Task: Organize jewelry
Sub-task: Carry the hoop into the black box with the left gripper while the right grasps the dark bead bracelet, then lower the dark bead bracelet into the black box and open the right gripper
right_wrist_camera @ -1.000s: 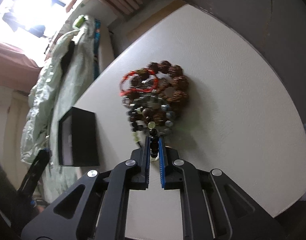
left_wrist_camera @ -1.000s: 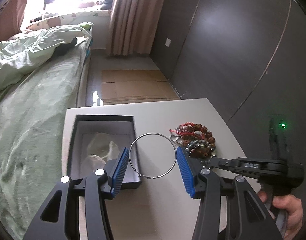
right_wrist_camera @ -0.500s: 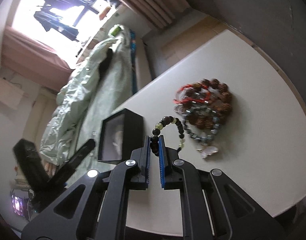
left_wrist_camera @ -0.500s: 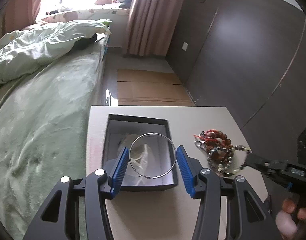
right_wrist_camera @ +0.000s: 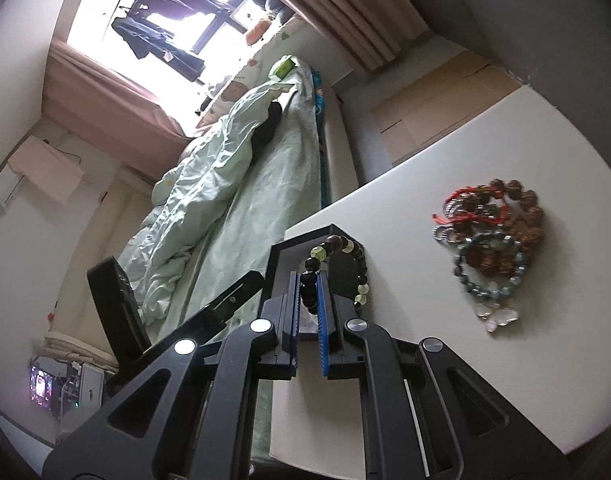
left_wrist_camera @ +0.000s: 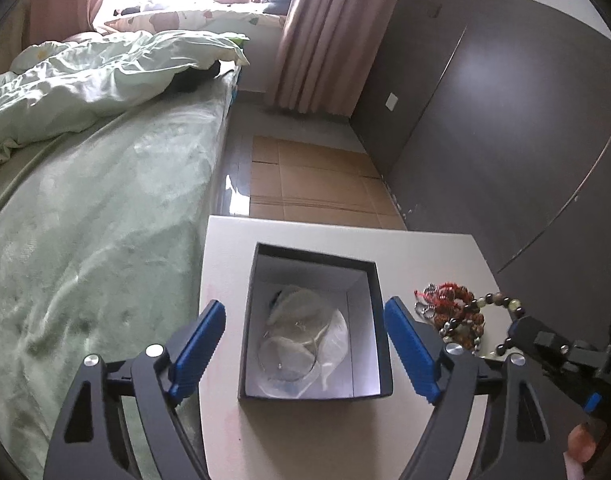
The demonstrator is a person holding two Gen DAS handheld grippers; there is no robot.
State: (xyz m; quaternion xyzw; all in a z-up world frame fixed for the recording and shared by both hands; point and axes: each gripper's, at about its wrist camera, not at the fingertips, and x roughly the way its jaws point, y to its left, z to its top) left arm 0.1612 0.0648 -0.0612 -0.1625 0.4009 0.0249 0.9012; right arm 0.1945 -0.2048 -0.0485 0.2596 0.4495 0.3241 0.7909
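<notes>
Beaded bracelet (right_wrist_camera: 337,268) clamped in right gripper (right_wrist_camera: 307,312)

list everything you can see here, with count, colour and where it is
table: one, white, beside the bed
box: one, black outside and white inside, open on the table
silver hoop: one, thin metal, lying inside the box on clear plastic
jewelry pile: one heap, red cord and brown, grey and blue beads, on the table apart from the box
beaded bracelet: one, dark and pale green beads, off the table in the right gripper
bed: one, pale green cover and duvet, along the table
curtain: pink, by the window
cardboard: flat, brown, on the floor
left gripper: blue pads, jaws just opened wide, nothing between them, above the box
right gripper: blue pads, shut on the bracelet
</notes>
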